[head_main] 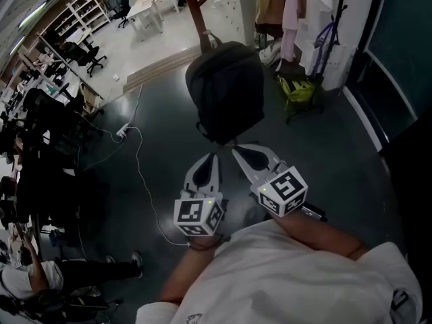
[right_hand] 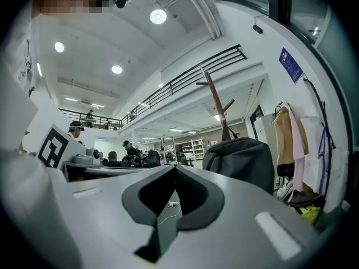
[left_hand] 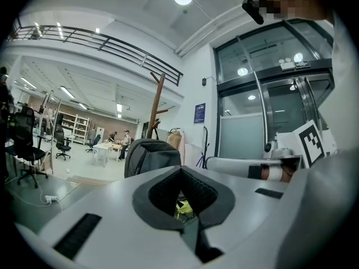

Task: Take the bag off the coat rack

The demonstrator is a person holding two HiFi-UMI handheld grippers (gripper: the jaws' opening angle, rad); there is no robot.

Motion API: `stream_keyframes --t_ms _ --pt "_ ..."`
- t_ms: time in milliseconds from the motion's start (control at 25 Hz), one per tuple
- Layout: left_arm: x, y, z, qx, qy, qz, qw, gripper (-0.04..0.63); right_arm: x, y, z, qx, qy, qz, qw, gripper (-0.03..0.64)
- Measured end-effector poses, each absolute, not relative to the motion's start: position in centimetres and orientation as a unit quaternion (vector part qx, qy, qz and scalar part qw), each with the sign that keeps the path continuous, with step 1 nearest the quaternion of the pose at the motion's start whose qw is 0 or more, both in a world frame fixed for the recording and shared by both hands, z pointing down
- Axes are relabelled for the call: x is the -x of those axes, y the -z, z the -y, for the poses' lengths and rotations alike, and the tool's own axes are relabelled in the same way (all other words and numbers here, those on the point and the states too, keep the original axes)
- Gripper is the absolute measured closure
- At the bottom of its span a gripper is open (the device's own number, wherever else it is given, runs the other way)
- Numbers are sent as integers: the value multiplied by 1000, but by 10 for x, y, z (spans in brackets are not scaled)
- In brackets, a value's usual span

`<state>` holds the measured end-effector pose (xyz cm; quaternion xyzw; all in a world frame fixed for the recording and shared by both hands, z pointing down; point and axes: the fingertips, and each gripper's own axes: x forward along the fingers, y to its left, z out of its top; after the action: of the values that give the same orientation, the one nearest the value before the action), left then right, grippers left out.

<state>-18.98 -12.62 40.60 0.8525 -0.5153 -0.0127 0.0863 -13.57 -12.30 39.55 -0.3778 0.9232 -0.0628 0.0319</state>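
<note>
A black backpack (head_main: 226, 90) hangs by its top loop from a brown wooden coat rack (head_main: 196, 9), its bottom just above the dark floor. Both grippers are held side by side just below it, a short way off. My left gripper (head_main: 215, 156) is shut with nothing in it, and so is my right gripper (head_main: 235, 150). In the left gripper view the backpack (left_hand: 151, 157) shows over the closed tips (left_hand: 180, 169), left of centre under the coat rack (left_hand: 157, 102). In the right gripper view the backpack (right_hand: 241, 162) is ahead to the right of the closed tips (right_hand: 175, 167).
Clothes (head_main: 297, 12) hang on the right, with a yellow-green bag (head_main: 297, 88) on the floor below. A power strip (head_main: 123, 132) with a white cable lies to the left. Office chairs (head_main: 88, 56) and white tables (head_main: 145, 9) stand beyond. Glass doors (left_hand: 263, 111) are at the right.
</note>
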Motion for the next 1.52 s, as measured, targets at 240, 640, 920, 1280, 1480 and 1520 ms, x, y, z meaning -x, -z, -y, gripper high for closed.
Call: stream_keyframes --t_ms 240,640,920,1280,1480,1520 --pt "180 -400 175 -843 14 532 83 589 125 -385 177 357 55 -932 39 614" --pt "147 -393 256 -819 18 568 79 589 87 -372 260 322 41 -945 41 614" --pt "127 -389 297 -799 24 597 72 589 61 -376 300 297 35 -954 35 614" --pt "118 -390 333 -785 30 613 84 589 50 -374 336 278 24 -960 26 612" --pt "125 -384 353 -784 28 615 82 589 58 -369 360 272 22 -962 24 612" --pt "127 -384 358 -784 28 614 84 589 61 -368 366 269 20 -963 23 612"
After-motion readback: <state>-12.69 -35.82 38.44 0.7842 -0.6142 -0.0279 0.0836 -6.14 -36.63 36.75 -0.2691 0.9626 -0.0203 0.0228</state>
